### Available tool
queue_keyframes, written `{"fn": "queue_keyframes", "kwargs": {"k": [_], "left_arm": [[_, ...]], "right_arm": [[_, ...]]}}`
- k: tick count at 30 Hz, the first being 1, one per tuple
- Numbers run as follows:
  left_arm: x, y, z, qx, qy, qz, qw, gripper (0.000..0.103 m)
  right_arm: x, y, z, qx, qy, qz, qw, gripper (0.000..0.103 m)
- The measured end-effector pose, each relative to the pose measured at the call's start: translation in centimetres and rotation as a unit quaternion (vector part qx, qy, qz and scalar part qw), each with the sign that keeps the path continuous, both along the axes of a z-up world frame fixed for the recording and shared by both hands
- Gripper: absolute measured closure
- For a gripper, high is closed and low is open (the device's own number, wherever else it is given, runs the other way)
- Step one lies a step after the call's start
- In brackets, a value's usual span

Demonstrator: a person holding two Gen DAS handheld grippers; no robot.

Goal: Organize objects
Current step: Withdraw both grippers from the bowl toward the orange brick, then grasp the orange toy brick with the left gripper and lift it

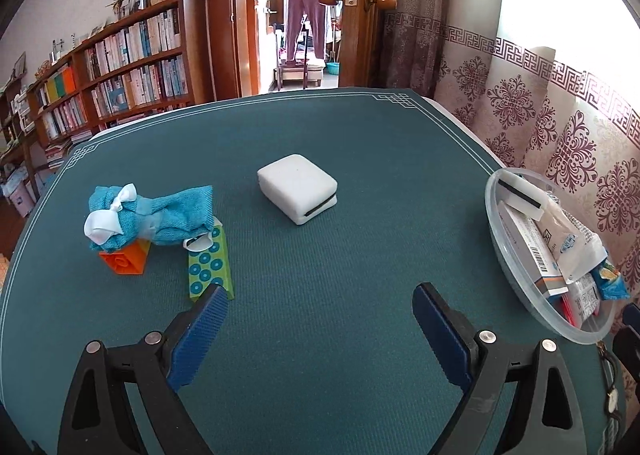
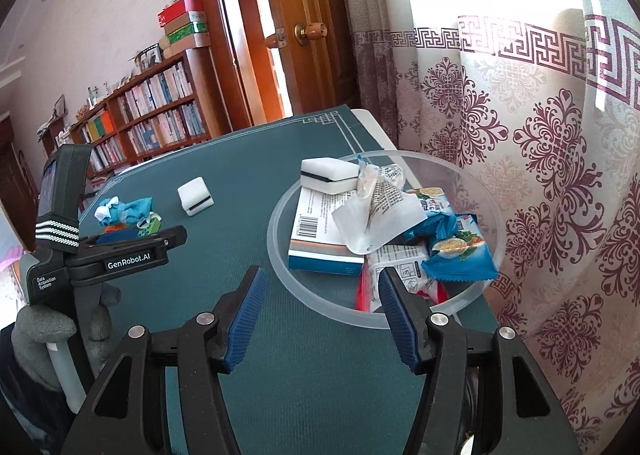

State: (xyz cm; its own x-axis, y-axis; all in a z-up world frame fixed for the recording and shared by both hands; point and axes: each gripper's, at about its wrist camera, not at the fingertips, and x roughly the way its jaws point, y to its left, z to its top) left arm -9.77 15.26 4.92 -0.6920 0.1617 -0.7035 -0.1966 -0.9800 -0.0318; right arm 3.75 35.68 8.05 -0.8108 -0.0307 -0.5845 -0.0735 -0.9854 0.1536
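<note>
Looks like you're between picks: left tool (image 1: 320, 309) wide open and empty, right tool (image 2: 319, 287) half open and empty by the bowl (image 2: 276, 251), so line up on the sponge (image 1: 297, 188) next.

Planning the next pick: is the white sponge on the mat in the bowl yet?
Out. The sponge lies on the mat, apart from the bowl.

— What do we see of our left gripper (image 1: 320, 307)?
— Black angular arms, ribbed blue pads, round silver screws at the joints.
— And from the right wrist view?
— Our right gripper (image 2: 320, 287) is built the same. At the left of the frame, a black body reads "GenRobot.AI", with white stripes, held in a grey glove (image 2: 44, 331).
</note>
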Motion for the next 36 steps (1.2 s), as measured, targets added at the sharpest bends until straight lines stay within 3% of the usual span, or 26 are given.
{"fn": "queue_keyframes", "kwargs": {"k": [17, 36], "left_arm": [[-0.4, -10.0, -1.6, 0.007, -0.018, 0.100, 0.9948, 0.007], [-4.3, -14.4, -1.8, 0.005, -0.020, 0.148, 0.9888, 0.007]], "right_arm": [[-0.9, -5.7, -1.4, -0.006, -0.032, 0.058, 0.998, 0.039], [-1.8, -8.5, -2.8, -0.007, -0.063, 0.084, 0.994, 0.039]]}}
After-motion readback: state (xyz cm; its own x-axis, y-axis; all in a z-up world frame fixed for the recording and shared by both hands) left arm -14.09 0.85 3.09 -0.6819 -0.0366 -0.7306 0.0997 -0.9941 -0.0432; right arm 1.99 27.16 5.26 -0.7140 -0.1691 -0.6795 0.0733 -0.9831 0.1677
